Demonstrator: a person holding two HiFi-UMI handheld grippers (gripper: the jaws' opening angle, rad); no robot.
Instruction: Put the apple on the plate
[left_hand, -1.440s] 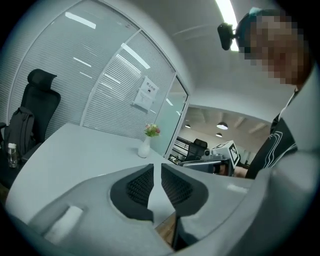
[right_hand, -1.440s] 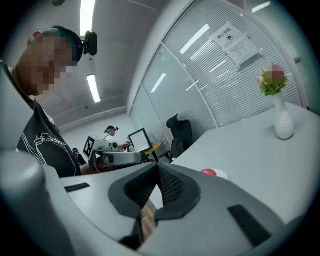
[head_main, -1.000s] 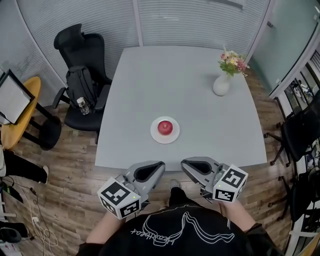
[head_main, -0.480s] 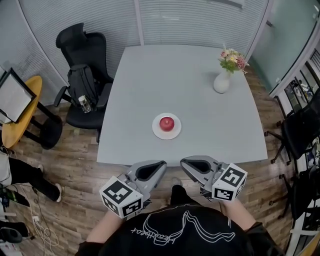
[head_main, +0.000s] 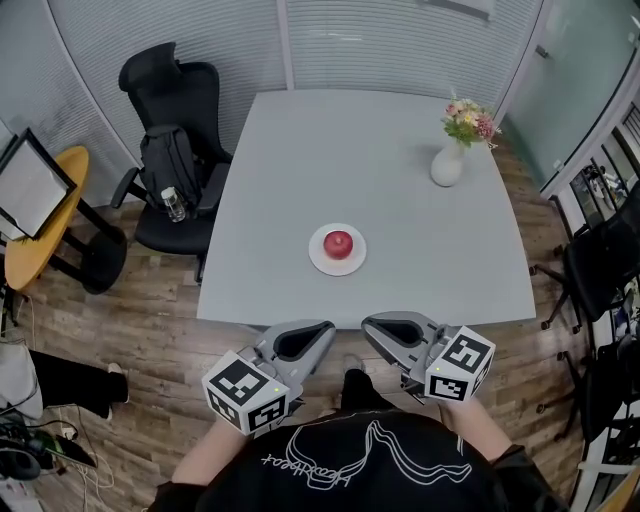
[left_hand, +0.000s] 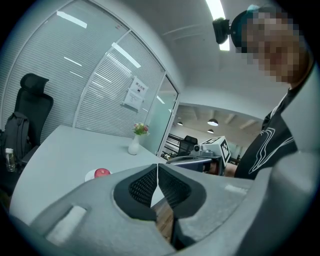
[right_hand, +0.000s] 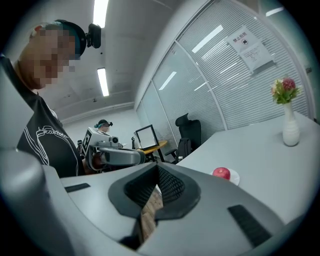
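Observation:
A red apple rests on a small white plate near the front middle of the grey table. Both grippers hover off the table's near edge, in front of the person's chest, tips turned toward each other. My left gripper is shut with nothing in it; my right gripper is likewise shut and empty. In the left gripper view the apple shows beyond the closed jaws. The right gripper view has the apple on its plate to the right of the closed jaws.
A white vase with flowers stands at the table's far right. A black office chair carrying a backpack and bottle sits at the table's left side. A yellow round table is further left, another dark chair at the right.
Grippers, apple and plate have kept still. The head view has drifted a little, and a person's leg on the floor at the left edge has shifted.

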